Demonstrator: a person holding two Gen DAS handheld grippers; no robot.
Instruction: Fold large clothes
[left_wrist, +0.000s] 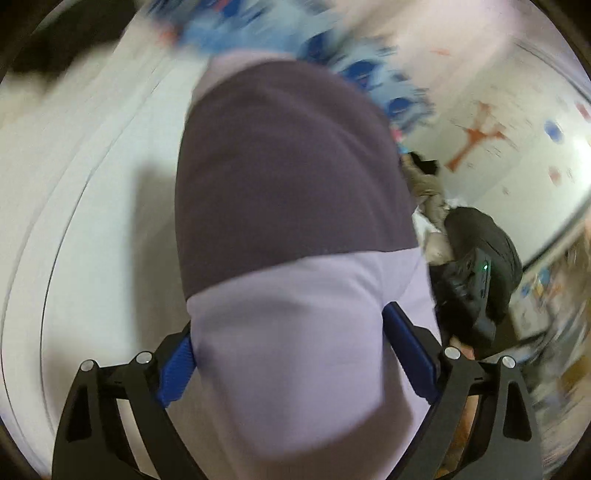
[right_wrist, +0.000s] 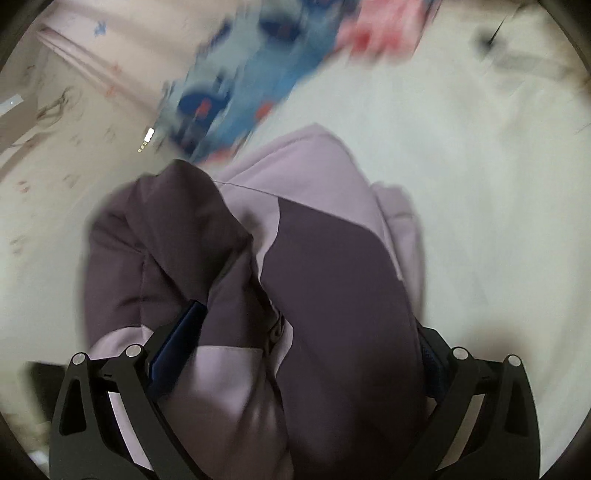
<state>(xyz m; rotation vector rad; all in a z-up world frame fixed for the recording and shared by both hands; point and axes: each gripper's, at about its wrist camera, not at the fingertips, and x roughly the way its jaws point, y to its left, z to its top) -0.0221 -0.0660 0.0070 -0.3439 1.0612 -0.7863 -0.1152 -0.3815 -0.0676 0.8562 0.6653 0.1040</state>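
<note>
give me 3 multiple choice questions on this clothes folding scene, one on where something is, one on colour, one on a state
1. Where is the blue patterned cloth relative to the two-tone garment in the right wrist view?
A. beyond it, further from the camera
B. between the fingers
C. draped over the gripper

2. Which colours make up the garment?
A. red and white
B. light lilac and dark purple
C. green and grey

3. What is the state of the left gripper?
A. open over bare surface
B. fabric bunched between its fingers
C. out of view

Answers:
1. A, the blue cloth lies higher in the frame, past the garment's far edge.
2. B, a lilac band meets a dark purple panel in both views.
3. B, lilac fabric fills the gap between the blue pads; the right gripper likewise has the garment between its fingers.
</note>
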